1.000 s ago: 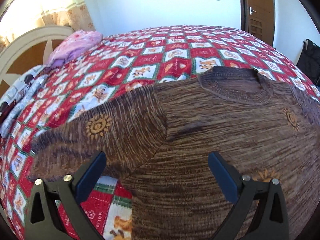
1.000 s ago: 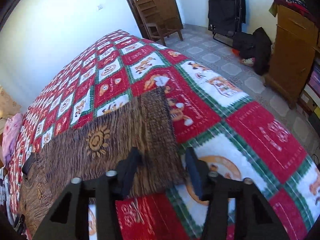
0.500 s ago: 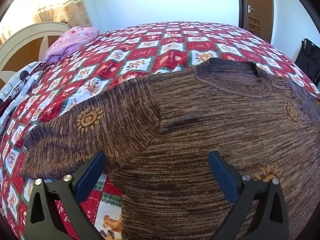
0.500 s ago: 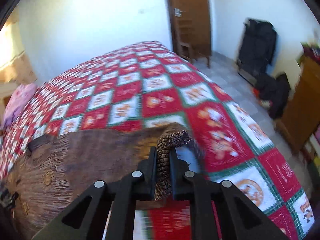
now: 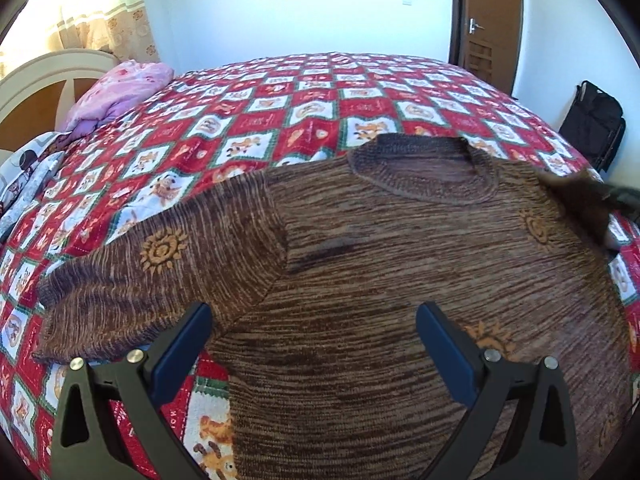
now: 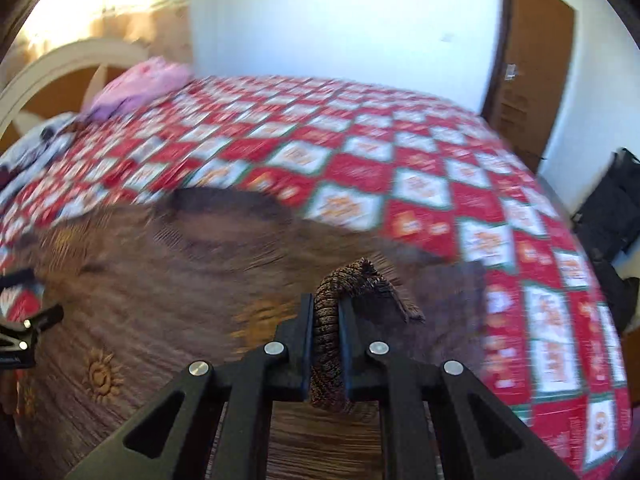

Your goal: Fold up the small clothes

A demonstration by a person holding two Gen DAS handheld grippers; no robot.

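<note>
A brown knitted sweater (image 5: 400,272) with orange sun motifs lies flat on the bed, collar (image 5: 424,172) pointing away. Its left sleeve (image 5: 152,276) lies spread out to the left. My left gripper (image 5: 312,344) is open and empty, hovering over the sweater's lower body. My right gripper (image 6: 325,328) is shut on the ribbed cuff of the right sleeve (image 6: 340,300) and holds it lifted over the sweater's body (image 6: 160,304). The lifted sleeve shows blurred at the right edge of the left wrist view (image 5: 588,196). The right wrist view is motion-blurred.
The bed has a red, white and green patterned quilt (image 5: 312,92). A pink bundle (image 5: 120,92) lies by the white headboard (image 5: 44,76). A brown door (image 5: 492,20) is at the back right. A black folding chair (image 5: 596,124) stands beside the bed.
My right gripper closed on the right sleeve cuff, lifted it and carried it left over the sweater's body. My left gripper stayed open, with only a slight shift of view.
</note>
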